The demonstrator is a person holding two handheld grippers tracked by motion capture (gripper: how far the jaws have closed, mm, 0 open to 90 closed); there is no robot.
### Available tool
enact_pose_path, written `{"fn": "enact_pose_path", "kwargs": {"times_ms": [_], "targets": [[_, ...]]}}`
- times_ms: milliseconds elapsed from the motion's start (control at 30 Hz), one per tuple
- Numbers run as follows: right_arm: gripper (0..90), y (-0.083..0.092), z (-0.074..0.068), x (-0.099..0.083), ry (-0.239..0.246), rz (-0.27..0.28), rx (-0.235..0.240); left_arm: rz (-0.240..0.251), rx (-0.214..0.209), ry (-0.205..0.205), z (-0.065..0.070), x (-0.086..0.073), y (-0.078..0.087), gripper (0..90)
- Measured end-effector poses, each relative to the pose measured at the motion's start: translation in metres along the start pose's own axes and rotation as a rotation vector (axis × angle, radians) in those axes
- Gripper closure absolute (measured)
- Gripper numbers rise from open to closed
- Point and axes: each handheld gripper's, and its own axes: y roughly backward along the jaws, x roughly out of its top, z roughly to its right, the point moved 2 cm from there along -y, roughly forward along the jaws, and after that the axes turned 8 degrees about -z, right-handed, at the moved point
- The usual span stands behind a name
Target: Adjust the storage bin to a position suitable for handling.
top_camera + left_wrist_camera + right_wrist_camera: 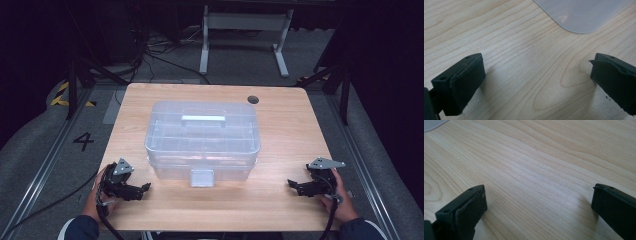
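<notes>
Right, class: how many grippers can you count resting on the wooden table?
2. The left gripper sits near the table's front left corner, the right gripper near its front right; the clear box stands between them.

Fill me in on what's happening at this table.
A person holds a gripper in each hand, resting at the near corners of the wooden table. The left gripper and right gripper both stand open and hold nothing. Between them sits a clear plastic storage box, lid on, front latch facing the person, untouched.
</notes>
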Motion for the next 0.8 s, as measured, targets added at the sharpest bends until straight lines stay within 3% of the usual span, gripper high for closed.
{"fn": "enact_pose_path", "kwargs": {"times_ms": [167,433,533,633,700,800], "targets": [[0.2,0.0,0.0,0.0,0.0,-0.001,0.001,-0.002,0.005,0.015,0.002,-0.001,0.001,0.4],[1.6,0.002,-0.001,-0.001,0.002,0.003,-0.003,-0.003,-0.002,-0.005,0.0,-0.003,0.002,0.3],[5.0,0.003,-0.004,0.0,0.031,0.007,-0.021,0.001,-0.009,-0.027,-0.002,-0.003,0.002,0.4],[19.3,0.005,-0.007,0.003,0.054,0.018,-0.034,-0.004,-0.031,-0.047,-0.004,-0.003,0.002,0.3],[15.4,0.006,-0.011,0.004,0.089,0.017,-0.019,-0.007,-0.041,-0.042,-0.004,-0.003,0.002,0.3],[22.9,0.008,-0.015,0.006,0.132,0.02,-0.01,0.0,-0.036,-0.07,-0.007,-0.002,0.002,0.3]]}}
